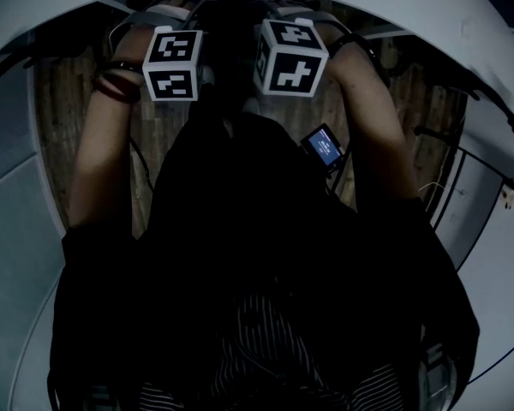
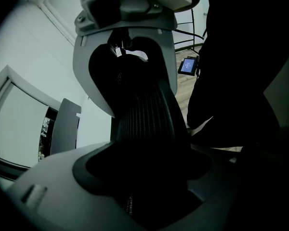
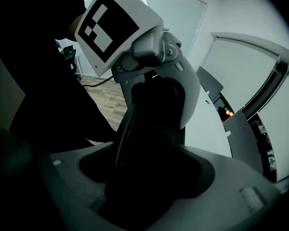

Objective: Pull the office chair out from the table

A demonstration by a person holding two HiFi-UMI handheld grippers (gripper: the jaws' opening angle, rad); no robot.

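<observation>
Black ribbed-mesh office chair (image 2: 147, 114) stands at the far curved white table (image 1: 463, 24). Your left gripper (image 1: 173, 65) and right gripper (image 1: 289, 56) both clamp its backrest. Grip looks made, so next comes a steady, even pull toward you.

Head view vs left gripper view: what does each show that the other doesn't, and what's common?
Head view only: left forearm, right forearm, left cube, right cube and the white table rim. Left gripper view only: the left gripper shut on the ribbed black chair back. Both: the right gripper, the small blue-screen device and the wood floor.
</observation>
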